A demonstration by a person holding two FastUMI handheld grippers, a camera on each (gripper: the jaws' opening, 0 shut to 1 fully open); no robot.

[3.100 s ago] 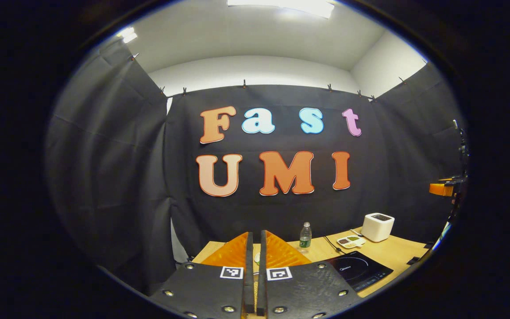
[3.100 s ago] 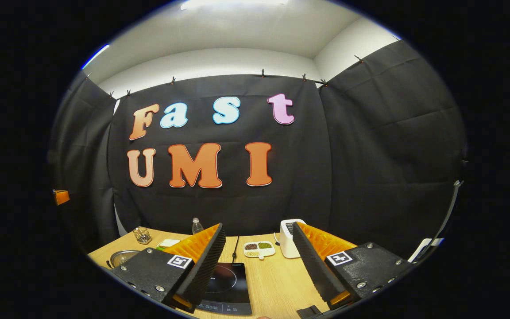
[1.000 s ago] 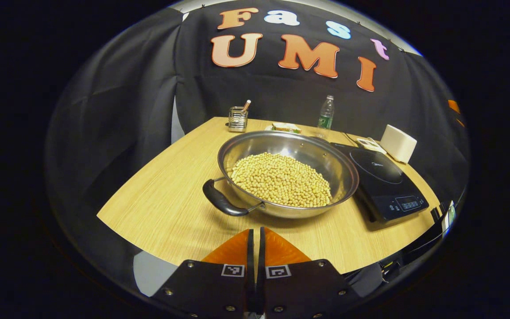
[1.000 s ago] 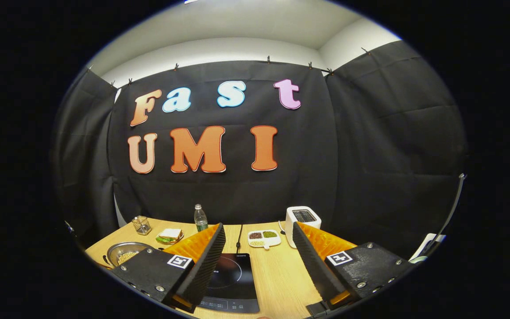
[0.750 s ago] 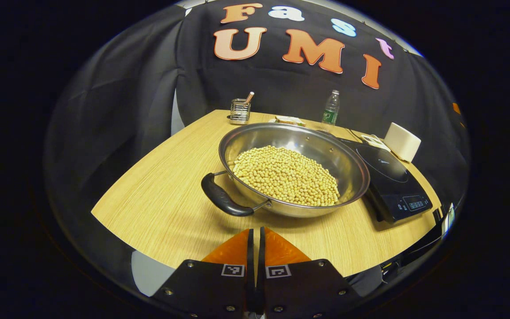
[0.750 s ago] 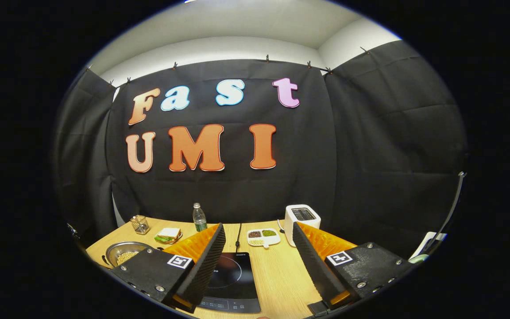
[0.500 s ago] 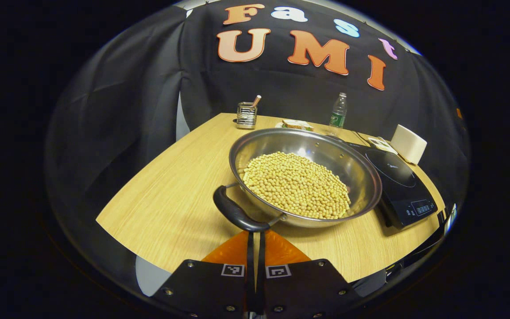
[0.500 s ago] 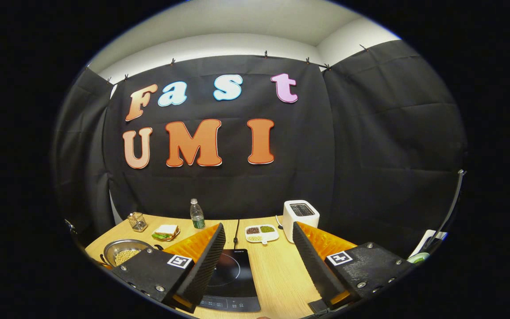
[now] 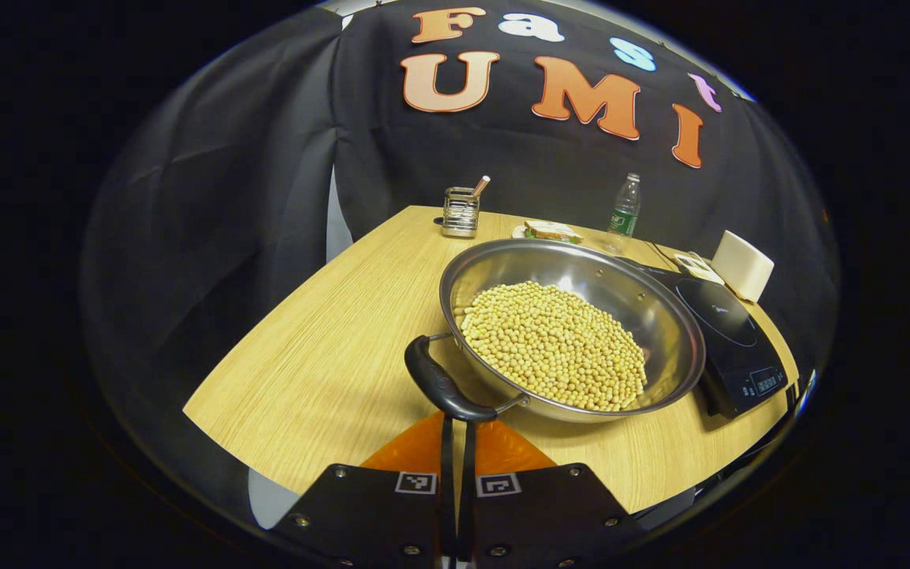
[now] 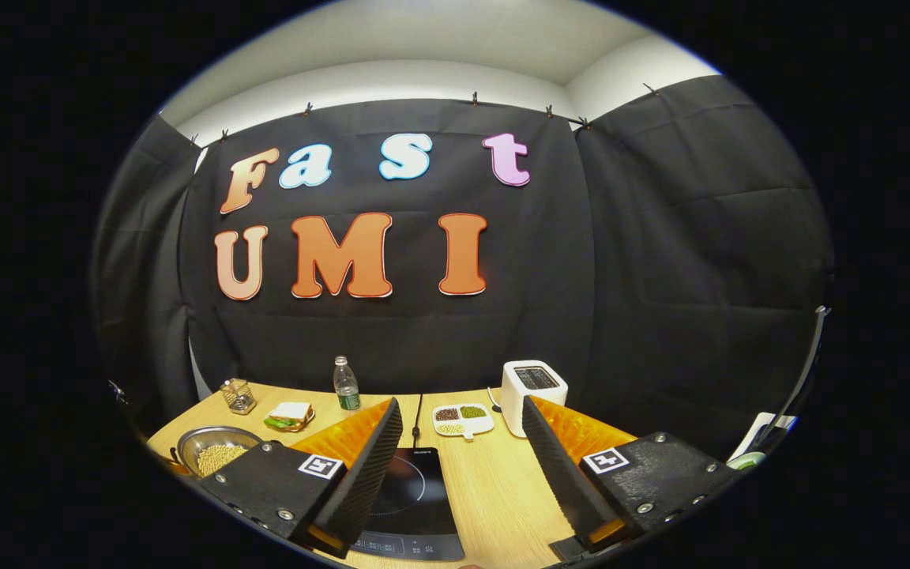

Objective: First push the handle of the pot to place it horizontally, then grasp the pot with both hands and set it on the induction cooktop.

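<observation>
A wide steel pot (image 9: 660, 316) heaped with soybeans sits on the wooden table (image 9: 321, 371). Its black handle (image 9: 443, 389) points toward me at the pot's near-left rim. My left gripper (image 9: 455, 419) is shut with nothing between its fingers, and its tips sit right behind the handle's near end. The black induction cooktop (image 9: 727, 336) lies just right of the pot. In the right gripper view my right gripper (image 10: 461, 442) hangs open above the cooktop (image 10: 411, 494), and the pot (image 10: 214, 450) is small at the far left.
At the table's back stand a wire utensil holder (image 9: 461, 212), a sandwich on a plate (image 9: 551, 231), a water bottle (image 9: 623, 212) and a white toaster (image 9: 742, 265). A small divided dish of beans (image 10: 463, 420) lies beside the toaster (image 10: 534, 395).
My left gripper swung down from the wall to the table, then closed in on the pot's handle. My right gripper tipped slightly downward, staying open.
</observation>
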